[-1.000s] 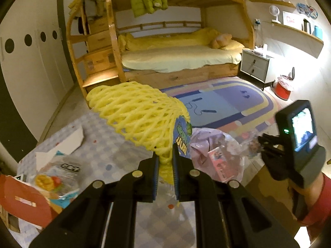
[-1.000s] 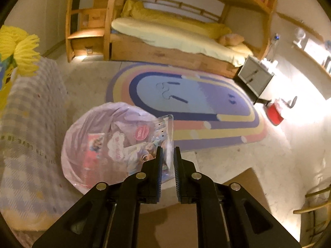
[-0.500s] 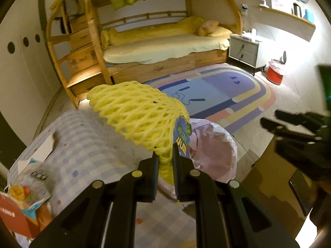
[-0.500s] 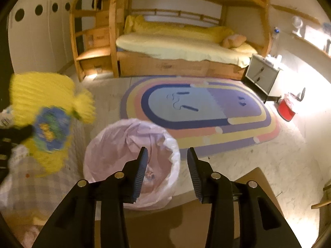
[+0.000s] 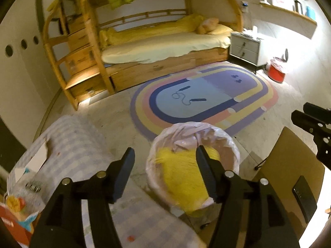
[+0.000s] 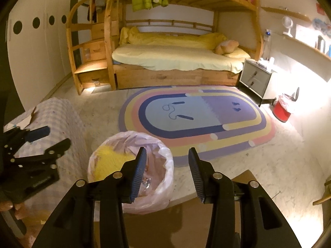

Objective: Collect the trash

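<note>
A bin lined with a pale pink bag (image 5: 231, 144) stands on the floor beside the checked table. The yellow foam net (image 5: 182, 177) lies inside it, blurred in the left wrist view; it also shows in the right wrist view (image 6: 107, 159) in the bin (image 6: 165, 165). My left gripper (image 5: 164, 171) is open and empty, above the bin's near rim. My right gripper (image 6: 166, 171) is open and empty, above the bin's right side. The left gripper also shows at the left of the right wrist view (image 6: 43, 138).
The checked tablecloth (image 5: 82, 140) carries a white card (image 5: 37, 159), a clear packet (image 5: 22, 194) and a red box (image 5: 12, 225) at its left end. A brown cardboard sheet (image 5: 289, 177) lies to the right. A rug (image 6: 196, 119), bunk bed (image 6: 175, 62) and red bin (image 6: 282, 109) lie beyond.
My left gripper opened and the yellow foam net dropped into the bin. My right gripper, shut on a packet a second ago, opened wider and holds nothing.
</note>
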The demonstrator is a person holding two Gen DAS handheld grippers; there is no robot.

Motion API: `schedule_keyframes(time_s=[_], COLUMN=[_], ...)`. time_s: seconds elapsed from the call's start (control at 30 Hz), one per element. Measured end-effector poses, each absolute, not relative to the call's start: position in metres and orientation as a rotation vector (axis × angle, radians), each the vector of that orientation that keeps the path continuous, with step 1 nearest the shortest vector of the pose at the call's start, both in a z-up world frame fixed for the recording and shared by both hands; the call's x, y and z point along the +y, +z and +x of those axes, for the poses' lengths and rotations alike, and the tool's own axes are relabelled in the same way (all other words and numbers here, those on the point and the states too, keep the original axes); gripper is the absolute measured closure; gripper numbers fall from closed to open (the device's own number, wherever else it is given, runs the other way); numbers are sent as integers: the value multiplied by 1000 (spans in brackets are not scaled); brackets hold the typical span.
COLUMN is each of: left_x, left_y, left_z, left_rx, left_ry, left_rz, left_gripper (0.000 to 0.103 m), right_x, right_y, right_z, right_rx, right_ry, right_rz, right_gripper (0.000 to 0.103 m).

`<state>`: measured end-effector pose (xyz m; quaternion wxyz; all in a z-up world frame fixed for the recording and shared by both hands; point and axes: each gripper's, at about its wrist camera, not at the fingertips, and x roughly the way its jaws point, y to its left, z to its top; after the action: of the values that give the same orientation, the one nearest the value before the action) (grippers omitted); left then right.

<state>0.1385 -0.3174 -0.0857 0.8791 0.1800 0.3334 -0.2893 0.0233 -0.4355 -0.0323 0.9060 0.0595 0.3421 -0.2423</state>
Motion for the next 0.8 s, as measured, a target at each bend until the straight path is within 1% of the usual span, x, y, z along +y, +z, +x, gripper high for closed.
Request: schedule_keyframes(time_s=[0.27, 0.57, 0.6, 0.7, 0.8], left_x=[-230, -139, -127, -92, -55], left_y=[-61, -44, -44, -43, -43], left_z=[112, 86, 86, 85, 85], left_rx=[687, 677, 678, 682, 685], left_ry=[-503, -379, -358, -289, -213], left_rz=[282, 216, 207, 170, 129], left_gripper=[43, 42, 42, 41, 39], right_x=[-401, -319, -310, -276, -241], right_y=[-19, -11, -11, -12, -16], right_z=[23, 42, 44, 53, 62], right_rx=[668, 680, 682, 694, 709], right_ry=[-369, -152, -131, -52, 25], right_rz=[170, 119, 109, 65, 13], right_gripper=[59, 59, 59, 54, 54])
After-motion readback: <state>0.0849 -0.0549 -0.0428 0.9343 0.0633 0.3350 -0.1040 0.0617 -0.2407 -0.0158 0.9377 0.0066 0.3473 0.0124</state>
